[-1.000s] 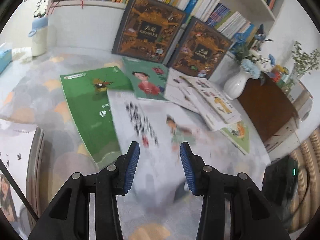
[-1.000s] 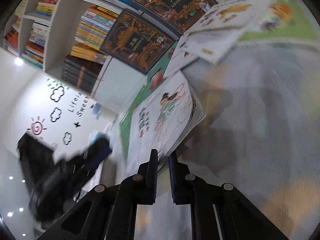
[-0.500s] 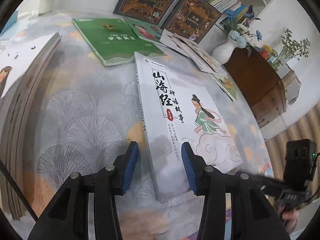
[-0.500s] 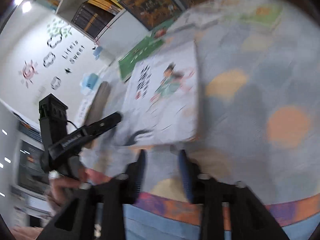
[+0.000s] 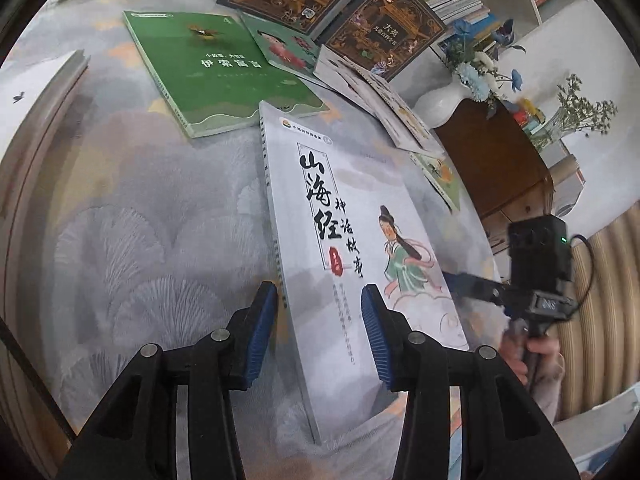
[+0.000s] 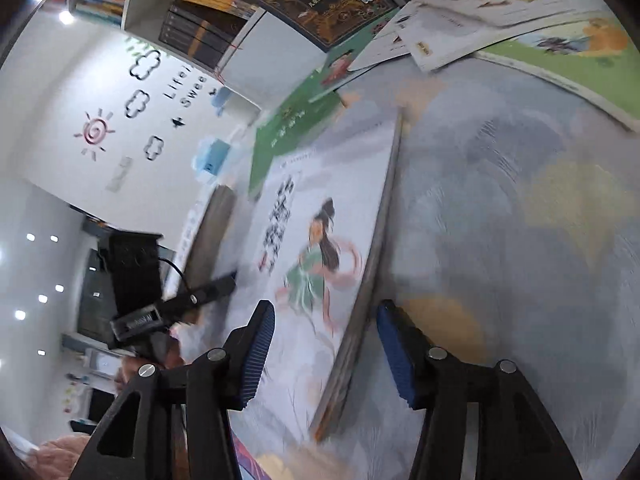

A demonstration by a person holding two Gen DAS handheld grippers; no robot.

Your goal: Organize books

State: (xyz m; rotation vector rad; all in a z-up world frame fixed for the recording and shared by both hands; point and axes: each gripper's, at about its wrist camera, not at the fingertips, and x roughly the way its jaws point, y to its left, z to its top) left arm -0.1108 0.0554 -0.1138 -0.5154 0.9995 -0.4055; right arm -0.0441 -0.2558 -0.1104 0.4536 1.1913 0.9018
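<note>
A white book (image 5: pixel 352 216) with a black title and a painted girl in green lies flat on the grey patterned cloth (image 5: pixel 140 220). My left gripper (image 5: pixel 318 292) hangs over its near spine corner, the blue pads apart and closing a little, not pressing the cover. In the right wrist view the same white book (image 6: pixel 316 240) shows its page edge running between my right gripper's (image 6: pixel 326 310) pads. Those jaws are closing and stand clear of the book. The right gripper (image 5: pixel 458 280) also shows at the book's far side.
A green book (image 5: pixel 216 68), a second green one (image 5: pixel 280 44) and open picture books (image 5: pixel 384 100) lie beyond. Two dark ornate books (image 5: pixel 384 28) lean on the bookshelf. A book stack (image 5: pixel 36 92) sits left; a white vase (image 5: pixel 440 100) and brown cabinet (image 5: pixel 500 160) right.
The right gripper, shut on the tilted white book a second ago, has let go; the book now lies flat. The left gripper has sunk closer to the book's corner.
</note>
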